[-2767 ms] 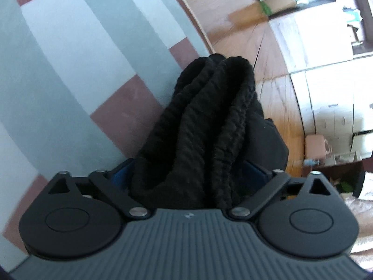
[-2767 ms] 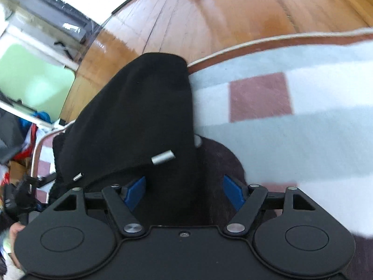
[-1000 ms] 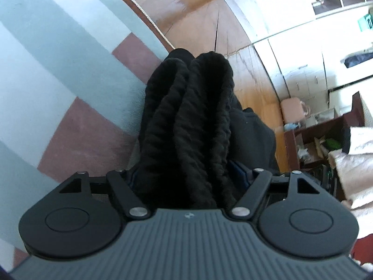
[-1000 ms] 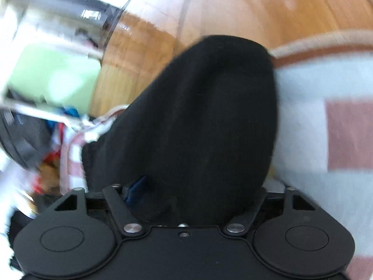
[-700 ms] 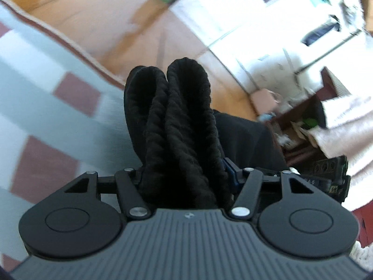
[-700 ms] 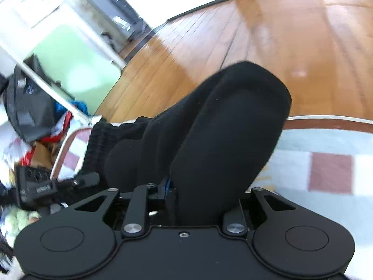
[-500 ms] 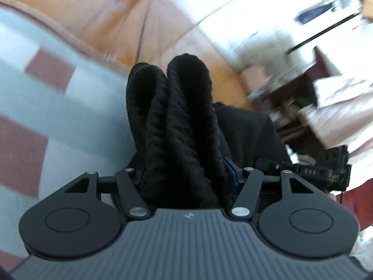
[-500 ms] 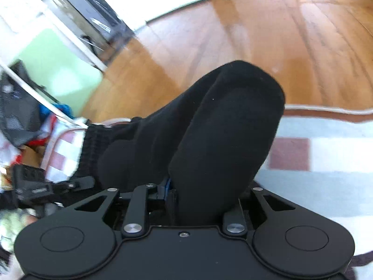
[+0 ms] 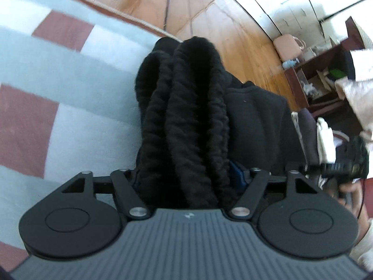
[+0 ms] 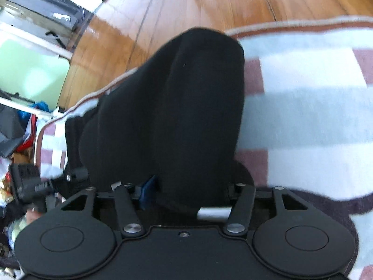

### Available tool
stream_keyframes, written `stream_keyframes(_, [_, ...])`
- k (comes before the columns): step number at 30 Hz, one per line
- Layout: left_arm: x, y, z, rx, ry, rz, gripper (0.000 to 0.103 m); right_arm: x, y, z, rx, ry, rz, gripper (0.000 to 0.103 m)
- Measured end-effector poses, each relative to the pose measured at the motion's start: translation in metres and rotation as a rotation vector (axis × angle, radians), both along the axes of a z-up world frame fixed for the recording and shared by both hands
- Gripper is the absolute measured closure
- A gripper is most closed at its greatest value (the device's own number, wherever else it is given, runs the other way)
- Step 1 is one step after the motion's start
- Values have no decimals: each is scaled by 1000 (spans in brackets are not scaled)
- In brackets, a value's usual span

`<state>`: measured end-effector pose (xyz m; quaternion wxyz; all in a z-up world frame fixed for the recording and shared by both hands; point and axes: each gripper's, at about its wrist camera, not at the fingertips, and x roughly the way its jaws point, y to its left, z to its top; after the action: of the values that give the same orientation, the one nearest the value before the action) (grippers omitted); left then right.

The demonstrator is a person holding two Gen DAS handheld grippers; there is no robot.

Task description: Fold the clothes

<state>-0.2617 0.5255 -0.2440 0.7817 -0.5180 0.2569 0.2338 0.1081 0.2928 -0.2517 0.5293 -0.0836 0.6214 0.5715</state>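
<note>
A black garment hangs between my two grippers above a checked rug. In the left wrist view its ribbed knit edge (image 9: 186, 126) is bunched in thick folds and my left gripper (image 9: 186, 182) is shut on it; the fingertips are buried in cloth. In the right wrist view a smooth black part of the garment (image 10: 177, 107) drapes over my right gripper (image 10: 184, 191), which is shut on it. A silver drawstring tip (image 10: 214, 212) lies by the right linkage. The other gripper shows at each view's edge.
The rug (image 9: 70, 74) has pale blue, white and red-brown squares and a beige border; it also shows in the right wrist view (image 10: 303, 107). Wooden floor (image 10: 209, 4) lies beyond it. A dark shelf unit (image 9: 321, 79) and clutter (image 10: 21, 126) stand at the sides.
Both grippers have swung down with the garment: the views tilted up toward the room, then back toward the rug. The grips held throughout.
</note>
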Motion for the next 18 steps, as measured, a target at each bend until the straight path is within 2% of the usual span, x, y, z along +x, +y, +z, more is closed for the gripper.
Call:
stream_keyframes(3, [-2,-1,-7,-12,-40,-7,33,5,-9,-12,9,70,-29,43])
stream_keyframes(7, [-5,4,-17,-78,-110,0,33,3,-7,-24,18,100,-17,39])
stream_keyframes(11, [-4,2,-17,-98,-137,27,32,1,5,-41,41,133,-23,32])
stream_keyframes(13, [-3,1,-19,-102,-151,35,30,-3,15,-44,76,146,-19,32])
stream_keyframes(14, [-3,0,-20,-102,-158,38,30,-6,19,-45,94,146,-13,40])
stream_keyframes(16, [-2,-1,-20,-96,-172,29,30,-17,27,-38,129,83,31,55])
stream_keyframes(18, [0,-3,-20,-86,-186,16,31,-32,30,-24,158,-31,96,62])
